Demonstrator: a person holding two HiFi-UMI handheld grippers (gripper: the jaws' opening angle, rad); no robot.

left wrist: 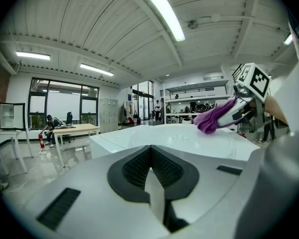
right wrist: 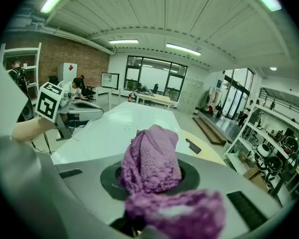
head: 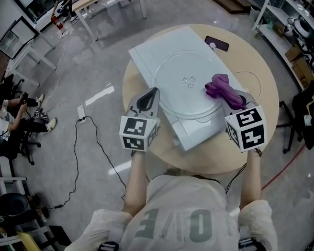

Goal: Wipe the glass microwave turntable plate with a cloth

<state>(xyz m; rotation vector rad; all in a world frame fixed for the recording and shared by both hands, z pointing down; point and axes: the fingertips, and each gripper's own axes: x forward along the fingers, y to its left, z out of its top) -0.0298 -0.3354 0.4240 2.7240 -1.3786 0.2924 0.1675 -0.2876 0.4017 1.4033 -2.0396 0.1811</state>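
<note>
Two grippers: right gripper (head: 234, 100) clamps soft cloth (head: 220, 85); left gripper (head: 149, 95) jaws together, empty. Likely slippery, fragile glass plate (head: 177, 69); steady at rim.

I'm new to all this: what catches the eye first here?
The purple cloth, bunched in the right gripper, stands out at the right edge of the clear glass plate. That plate lies on a white board atop a round table. The left gripper, shut and empty, is near the plate's left edge.
</note>
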